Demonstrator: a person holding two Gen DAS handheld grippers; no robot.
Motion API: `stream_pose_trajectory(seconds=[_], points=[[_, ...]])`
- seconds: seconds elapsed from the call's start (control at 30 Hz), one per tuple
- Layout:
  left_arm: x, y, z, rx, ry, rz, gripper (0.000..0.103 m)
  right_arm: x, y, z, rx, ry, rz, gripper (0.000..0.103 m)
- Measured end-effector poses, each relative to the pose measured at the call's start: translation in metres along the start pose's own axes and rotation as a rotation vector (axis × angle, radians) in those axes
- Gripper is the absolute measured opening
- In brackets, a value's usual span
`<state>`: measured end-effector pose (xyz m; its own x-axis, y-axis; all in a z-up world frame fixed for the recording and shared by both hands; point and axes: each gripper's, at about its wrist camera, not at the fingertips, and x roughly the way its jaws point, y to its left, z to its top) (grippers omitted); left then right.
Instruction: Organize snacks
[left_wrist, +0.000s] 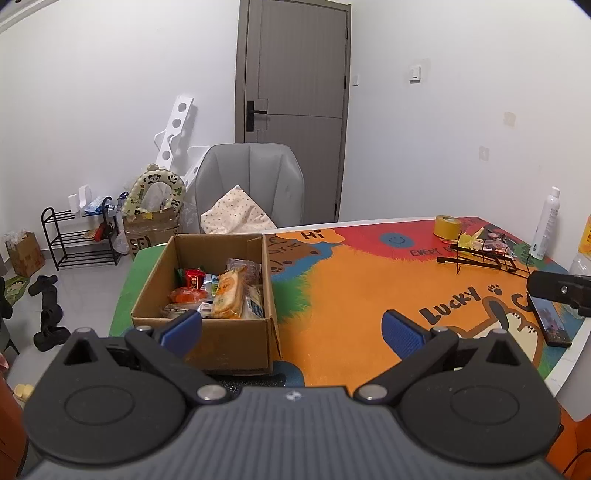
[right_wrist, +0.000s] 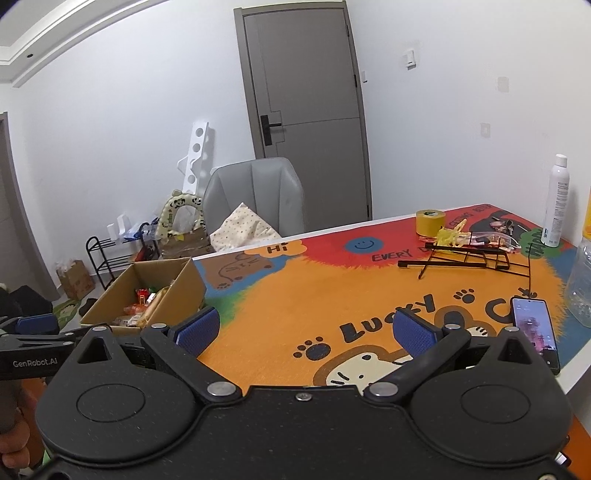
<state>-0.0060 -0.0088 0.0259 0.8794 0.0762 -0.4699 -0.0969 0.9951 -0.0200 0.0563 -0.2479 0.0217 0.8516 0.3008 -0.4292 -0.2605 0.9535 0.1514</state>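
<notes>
An open cardboard box (left_wrist: 207, 332) stands on the table's left part and holds several wrapped snacks (left_wrist: 218, 291), among them an orange bread pack and a red packet. The box also shows in the right wrist view (right_wrist: 110, 301). My left gripper (left_wrist: 291, 326) is open and empty, just in front of the box, its left finger over the box's near wall. My right gripper (right_wrist: 304, 326) is open and empty above the orange mat, to the right of the box. A black wire rack (right_wrist: 465, 256) with small packets lies at the far right.
A colourful cartoon mat (right_wrist: 295, 295) covers the table. A yellow tape roll (right_wrist: 429, 222), a white spray bottle (right_wrist: 557, 201), a phone (right_wrist: 535, 332) and a clear jar (right_wrist: 581, 284) stand at the right. A grey chair (left_wrist: 251, 184) stands behind the table.
</notes>
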Motion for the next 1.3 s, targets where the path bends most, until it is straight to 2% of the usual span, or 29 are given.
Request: stream_pose_trajectory(seconds=[1.3], points=[[-0.001,0.012,0.003,-0.035,0.018,-0.001,0.103,0.003,0.008,-0.002,-0.018,0.015,0.012,0.103]])
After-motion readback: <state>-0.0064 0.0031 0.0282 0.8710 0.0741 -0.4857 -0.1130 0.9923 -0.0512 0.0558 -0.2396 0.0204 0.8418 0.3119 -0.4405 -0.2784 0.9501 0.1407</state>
